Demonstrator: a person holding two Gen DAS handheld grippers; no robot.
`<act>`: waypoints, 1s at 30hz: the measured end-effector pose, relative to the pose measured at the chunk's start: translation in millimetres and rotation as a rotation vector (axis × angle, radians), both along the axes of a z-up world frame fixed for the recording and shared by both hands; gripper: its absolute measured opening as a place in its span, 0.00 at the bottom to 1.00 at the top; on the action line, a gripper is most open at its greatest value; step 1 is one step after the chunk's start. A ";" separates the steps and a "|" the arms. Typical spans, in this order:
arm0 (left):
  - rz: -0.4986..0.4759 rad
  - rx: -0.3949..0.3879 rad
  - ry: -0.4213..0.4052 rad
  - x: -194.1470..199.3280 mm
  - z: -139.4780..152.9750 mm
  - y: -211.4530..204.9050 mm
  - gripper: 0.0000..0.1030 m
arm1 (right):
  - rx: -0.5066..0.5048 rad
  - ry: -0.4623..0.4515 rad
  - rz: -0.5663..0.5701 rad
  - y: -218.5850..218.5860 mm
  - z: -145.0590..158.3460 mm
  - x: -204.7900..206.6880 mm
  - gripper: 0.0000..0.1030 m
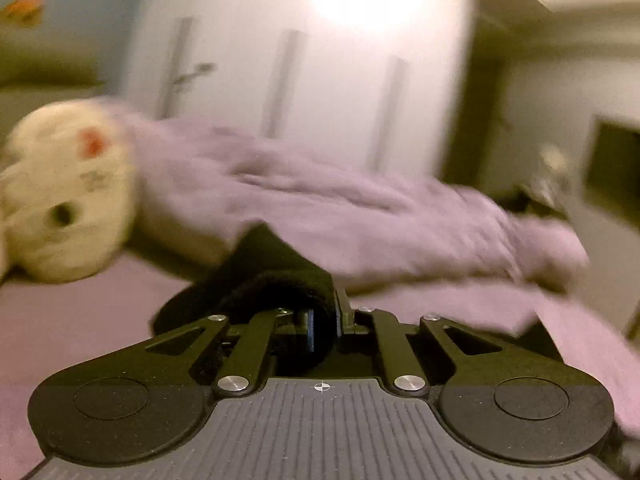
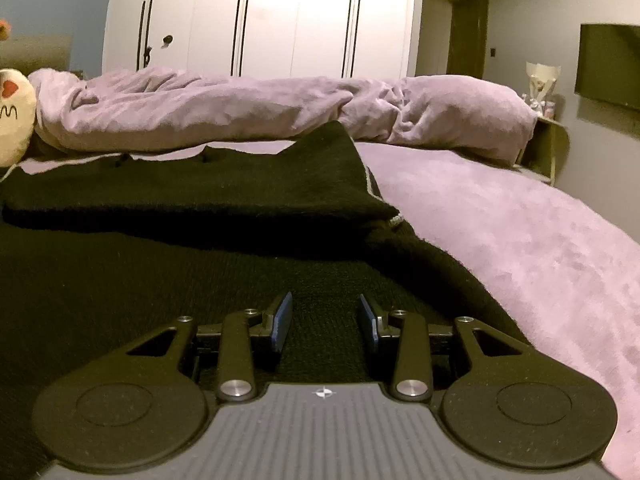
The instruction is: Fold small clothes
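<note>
A bed (image 2: pixel 520 240) with a mauve cover carries everything, and a crumpled mauve duvet (image 2: pixel 260 108) lies along its far side in front of a white wardrobe (image 2: pixel 260 12). A cream plush toy (image 1: pixel 68 192) sits at the left end of the duvet. The black knitted garment (image 2: pixel 180 248) lies spread on the bed, its long axis running left to right across the right wrist view, with one layer already turned over on the far part.

The right tongs (image 2: pixel 325 320) hang directly over the near part of the knit, jaws partly apart with nothing between them. The left tongs (image 1: pixel 325 326) are clamped narrow on a bunched edge of the same black knit, raised off the bed. The left hand therefore has the cloth; the fold probably turns on carrying that edge across the garment's long axis.
</note>
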State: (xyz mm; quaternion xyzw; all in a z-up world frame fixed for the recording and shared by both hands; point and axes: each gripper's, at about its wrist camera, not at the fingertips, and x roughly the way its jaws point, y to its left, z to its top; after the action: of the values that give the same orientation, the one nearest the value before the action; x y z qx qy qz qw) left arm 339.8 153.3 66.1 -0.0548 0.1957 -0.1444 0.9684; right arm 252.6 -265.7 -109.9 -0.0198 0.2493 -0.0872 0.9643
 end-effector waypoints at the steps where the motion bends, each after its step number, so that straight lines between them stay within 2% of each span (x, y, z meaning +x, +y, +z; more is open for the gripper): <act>1: -0.031 0.032 0.011 -1.9 -6.1 -22.9 0.14 | 0.011 -0.002 0.001 -1.9 0.4 0.1 0.35; 2: -0.053 0.049 0.039 -4.3 -14.7 -44.3 0.17 | 0.021 -0.004 0.003 -3.5 0.5 -0.2 0.35; 4: -0.104 0.017 0.131 -10.6 -35.9 -74.1 0.27 | 0.042 -0.007 0.007 -6.9 1.0 -1.0 0.35; 5: -0.117 -0.007 0.178 -15.1 -46.5 -83.3 0.44 | 0.052 -0.009 0.009 -8.7 1.1 -1.4 0.36; 6: -0.108 -0.025 0.212 -22.3 -56.3 -88.6 0.57 | 0.062 -0.011 0.011 -10.4 1.3 -2.0 0.36; 8: -0.076 -0.054 0.259 -34.8 -72.0 -86.5 0.63 | 0.086 -0.015 0.017 -14.4 1.9 -2.8 0.36; 10: -0.028 -0.092 0.302 -53.2 -82.0 -74.5 0.66 | 0.109 -0.017 0.023 -18.1 3.0 -3.0 0.37; 13: 0.119 -0.116 0.352 -76.0 -93.6 -41.4 0.71 | 0.113 -0.009 0.026 -18.8 5.4 -2.8 0.38; 16: 0.256 -0.111 0.380 -102.5 -99.6 -11.6 0.75 | 0.044 0.048 0.013 -4.3 18.8 1.2 0.38; 17: 0.291 -0.109 0.386 -109.6 -101.8 -2.3 0.78 | 0.050 0.059 0.027 1.7 25.1 2.6 0.38; 19: 0.339 -0.105 0.406 -121.1 -107.6 11.4 0.80 | 0.153 0.044 0.111 15.0 38.9 4.2 0.39; 21: 0.348 -0.100 0.433 -126.8 -115.7 17.8 0.81 | 0.183 0.037 0.189 44.2 51.8 15.6 0.48; 23: 0.331 -0.101 0.444 -130.7 -122.9 19.4 0.81 | 0.185 0.045 0.287 76.1 59.5 33.0 0.52; 27: 0.296 -0.054 0.411 -132.1 -125.6 14.2 0.83 | 0.167 0.097 0.453 146.0 73.0 88.2 0.52; 30: 0.278 -0.063 0.404 -139.9 -127.2 19.5 0.83 | 0.105 0.114 0.504 192.0 81.5 127.4 0.55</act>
State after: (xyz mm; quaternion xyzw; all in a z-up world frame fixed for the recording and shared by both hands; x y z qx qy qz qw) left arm 199.8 172.8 -61.0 -0.1389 0.3713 -0.0020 0.9180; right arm 380.1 -73.6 -28.4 -0.0364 0.2948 0.1702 0.9396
